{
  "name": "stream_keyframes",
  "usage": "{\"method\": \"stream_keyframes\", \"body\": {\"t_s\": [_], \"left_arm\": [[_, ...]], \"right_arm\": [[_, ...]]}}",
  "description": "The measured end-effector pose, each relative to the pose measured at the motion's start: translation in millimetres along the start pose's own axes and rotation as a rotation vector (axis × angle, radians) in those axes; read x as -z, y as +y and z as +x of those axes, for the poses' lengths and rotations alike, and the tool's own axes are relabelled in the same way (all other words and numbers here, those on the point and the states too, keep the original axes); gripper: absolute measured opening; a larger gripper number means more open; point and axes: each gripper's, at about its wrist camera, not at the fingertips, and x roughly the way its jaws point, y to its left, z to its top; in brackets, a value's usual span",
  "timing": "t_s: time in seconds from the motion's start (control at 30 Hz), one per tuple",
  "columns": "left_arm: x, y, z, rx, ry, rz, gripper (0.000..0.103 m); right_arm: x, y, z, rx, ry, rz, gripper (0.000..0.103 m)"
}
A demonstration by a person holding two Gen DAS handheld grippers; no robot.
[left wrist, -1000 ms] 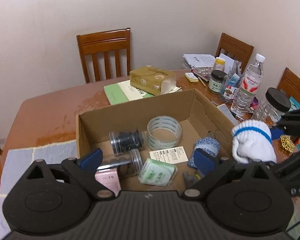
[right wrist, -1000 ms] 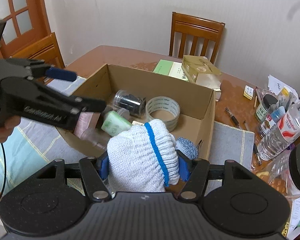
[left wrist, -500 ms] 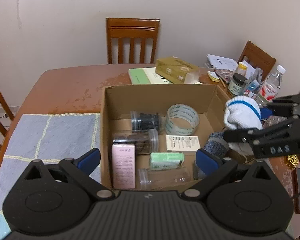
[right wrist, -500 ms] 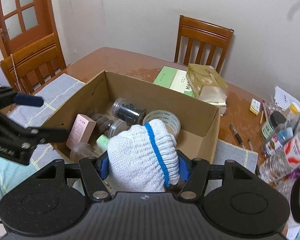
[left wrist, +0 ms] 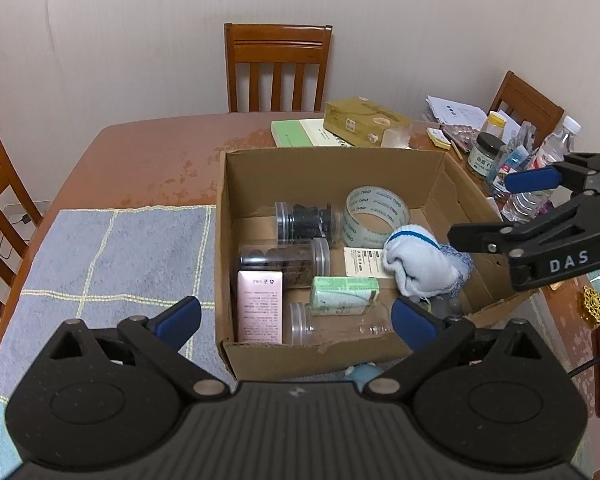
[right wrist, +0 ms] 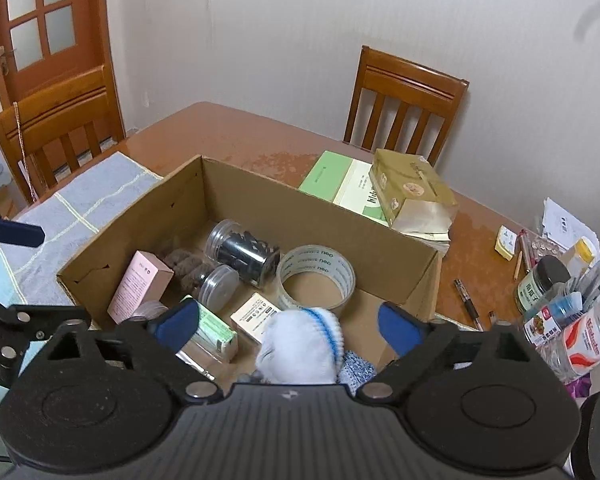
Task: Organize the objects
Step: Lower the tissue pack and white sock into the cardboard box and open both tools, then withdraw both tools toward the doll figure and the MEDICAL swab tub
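From the left wrist camera, the left gripper hangs over the near edge of an open brown cardboard box, its blue-padded jaws spread wide with nothing between them. The box stands on a reddish-brown wooden table, just beside a grey-blue checked cloth mat. Inside the box, a rolled white knitted sock with a blue stripe lies toward the right wall, partly on a white printed card and against a speckled blue knitted bundle. A roll of clear packing tape, two clear plastic jars with dark contents, a pink carton and a pale green packet share the floor. The right gripper reaches in from the right above the box's right wall, jaws parted and bare

From the right wrist camera, the right gripper is released, its jaws wide apart, and the sock lies below and between them on the box floor, near the tape roll. A green-covered book lies beyond the box under a gold carton
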Motion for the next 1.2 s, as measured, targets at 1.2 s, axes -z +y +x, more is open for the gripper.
{"method": "stream_keyframes", "body": {"t_s": [1.2], "left_arm": [[65.5,-0.4,12.7,-0.033,0.123,-0.021,0.101]], "right_arm": [[162.0,4.2,-15.1,-0.055,0.164,0.253,0.103]]}}
